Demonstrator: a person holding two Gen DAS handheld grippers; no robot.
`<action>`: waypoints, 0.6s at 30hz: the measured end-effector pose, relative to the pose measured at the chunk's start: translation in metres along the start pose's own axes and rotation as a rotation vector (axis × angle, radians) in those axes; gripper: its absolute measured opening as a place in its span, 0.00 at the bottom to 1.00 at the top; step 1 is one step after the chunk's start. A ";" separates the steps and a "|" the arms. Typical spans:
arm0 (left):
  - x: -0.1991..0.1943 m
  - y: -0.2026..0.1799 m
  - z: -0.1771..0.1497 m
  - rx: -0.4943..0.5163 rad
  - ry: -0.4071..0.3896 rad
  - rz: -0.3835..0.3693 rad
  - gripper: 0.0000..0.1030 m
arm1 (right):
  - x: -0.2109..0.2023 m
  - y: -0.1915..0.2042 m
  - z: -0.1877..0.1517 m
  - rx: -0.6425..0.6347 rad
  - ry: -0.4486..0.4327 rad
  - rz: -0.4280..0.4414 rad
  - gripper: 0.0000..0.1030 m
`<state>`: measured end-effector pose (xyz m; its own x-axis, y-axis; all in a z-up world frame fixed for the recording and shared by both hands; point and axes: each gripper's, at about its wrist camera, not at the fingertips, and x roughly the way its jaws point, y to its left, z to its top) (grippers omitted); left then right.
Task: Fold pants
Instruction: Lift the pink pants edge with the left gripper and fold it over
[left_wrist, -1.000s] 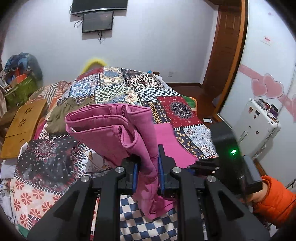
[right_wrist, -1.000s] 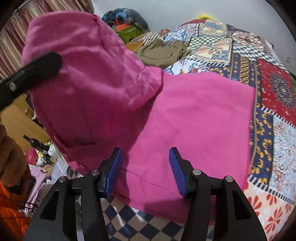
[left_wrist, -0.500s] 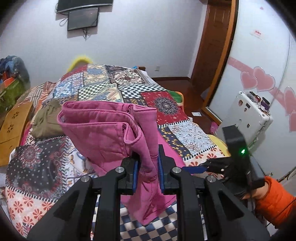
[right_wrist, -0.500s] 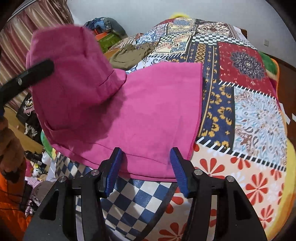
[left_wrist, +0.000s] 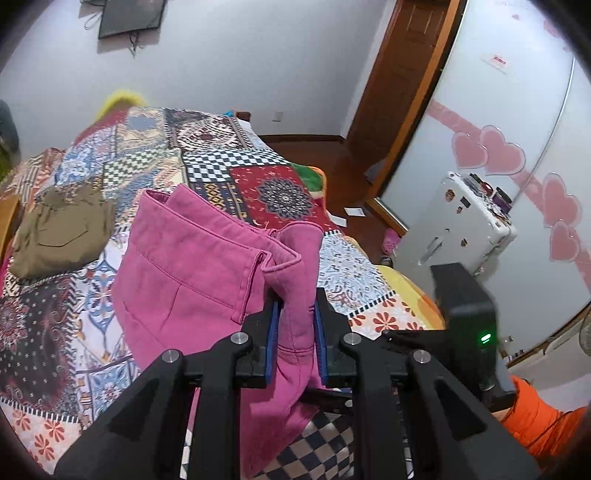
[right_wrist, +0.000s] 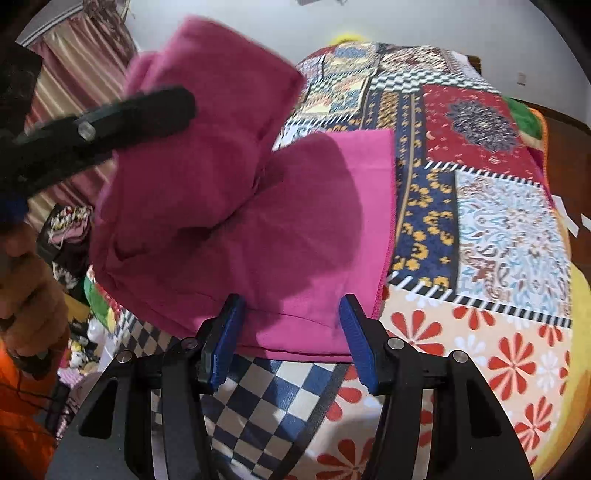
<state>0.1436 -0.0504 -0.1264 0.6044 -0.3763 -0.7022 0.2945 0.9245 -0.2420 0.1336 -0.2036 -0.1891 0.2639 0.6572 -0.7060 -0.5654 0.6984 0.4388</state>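
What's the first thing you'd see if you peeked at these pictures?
The bright pink pants, bunched up and lifted over the bed, pinched in the left tongs. Under them spreads a busy patchwork blanket of flowers and checks. The right tongs hang open at the flat pink edge, and pink hearts dot the wall.

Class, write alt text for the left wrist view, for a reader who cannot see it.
The left gripper is shut on a bunched fold of pink pants, lifting them over a patchwork bedspread. Olive trousers lie further back on the left, and the right gripper sits at the lower right.
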 end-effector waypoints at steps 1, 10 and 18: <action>0.002 -0.002 0.000 0.007 0.004 -0.001 0.17 | -0.004 -0.002 -0.001 0.012 -0.013 0.000 0.50; 0.019 -0.023 0.003 0.081 0.040 -0.039 0.17 | 0.012 -0.014 -0.010 0.039 0.047 -0.030 0.50; 0.045 -0.036 0.001 0.102 0.107 -0.065 0.16 | 0.011 -0.030 -0.007 0.103 0.031 0.037 0.51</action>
<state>0.1611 -0.1003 -0.1480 0.5012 -0.4217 -0.7556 0.4076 0.8853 -0.2237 0.1482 -0.2191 -0.2140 0.2187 0.6752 -0.7045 -0.4910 0.7000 0.5186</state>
